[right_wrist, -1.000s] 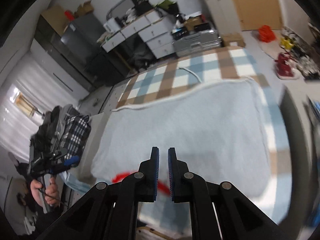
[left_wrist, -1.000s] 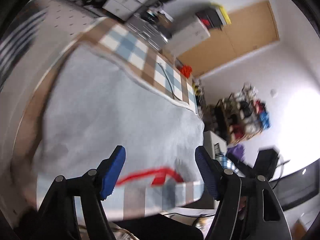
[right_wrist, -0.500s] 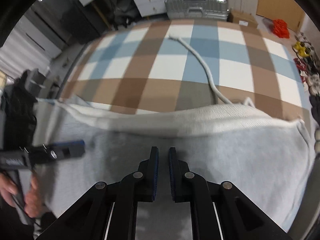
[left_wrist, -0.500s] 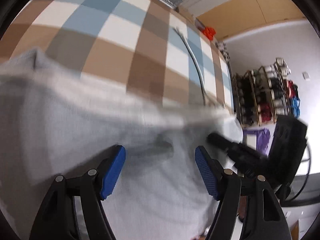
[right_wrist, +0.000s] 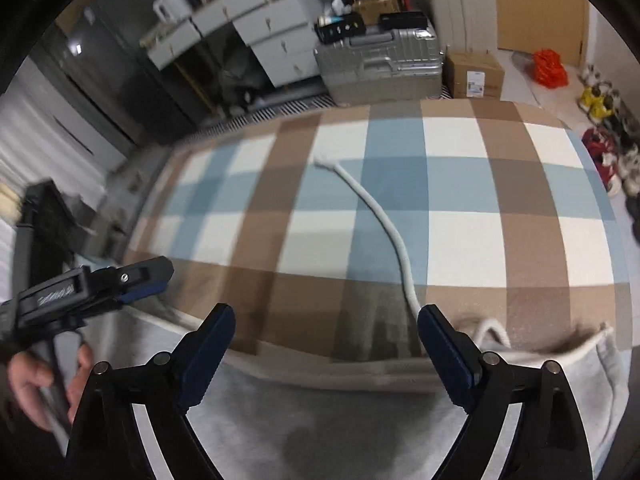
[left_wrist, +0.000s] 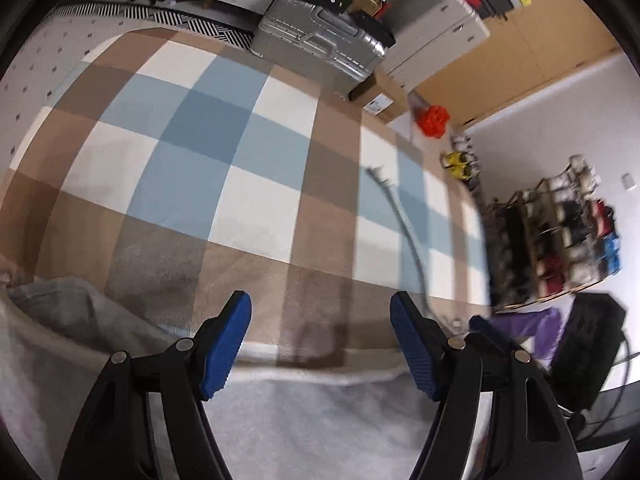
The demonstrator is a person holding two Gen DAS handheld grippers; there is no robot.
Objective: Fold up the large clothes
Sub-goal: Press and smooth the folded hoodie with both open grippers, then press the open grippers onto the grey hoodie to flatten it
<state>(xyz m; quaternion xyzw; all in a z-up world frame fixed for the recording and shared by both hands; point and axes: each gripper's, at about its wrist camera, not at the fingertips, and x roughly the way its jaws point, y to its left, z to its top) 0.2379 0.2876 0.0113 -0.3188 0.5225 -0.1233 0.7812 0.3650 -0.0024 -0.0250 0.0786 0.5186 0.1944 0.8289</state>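
Note:
A light grey garment [left_wrist: 312, 420] lies flat on the plaid-covered surface [left_wrist: 224, 184], its far edge just past my fingertips. It also shows in the right wrist view [right_wrist: 328, 420], with a white drawstring [right_wrist: 384, 224] running away across the plaid cover [right_wrist: 480, 240]. My left gripper [left_wrist: 320, 344] is open and empty above the garment's far edge. My right gripper [right_wrist: 326, 348] is open and empty above the same edge. The left gripper also shows at the left of the right wrist view [right_wrist: 132, 280], held by a hand.
A silver suitcase [right_wrist: 380, 64] and white drawers [right_wrist: 256, 36] stand beyond the far edge. A cardboard box [right_wrist: 474, 74] and an orange bag [right_wrist: 550, 68] lie on the floor. A shoe rack [left_wrist: 560, 232] stands on the right.
My right gripper has opened. Both grippers have moved forward over the garment to its far edge. The left gripper stayed open.

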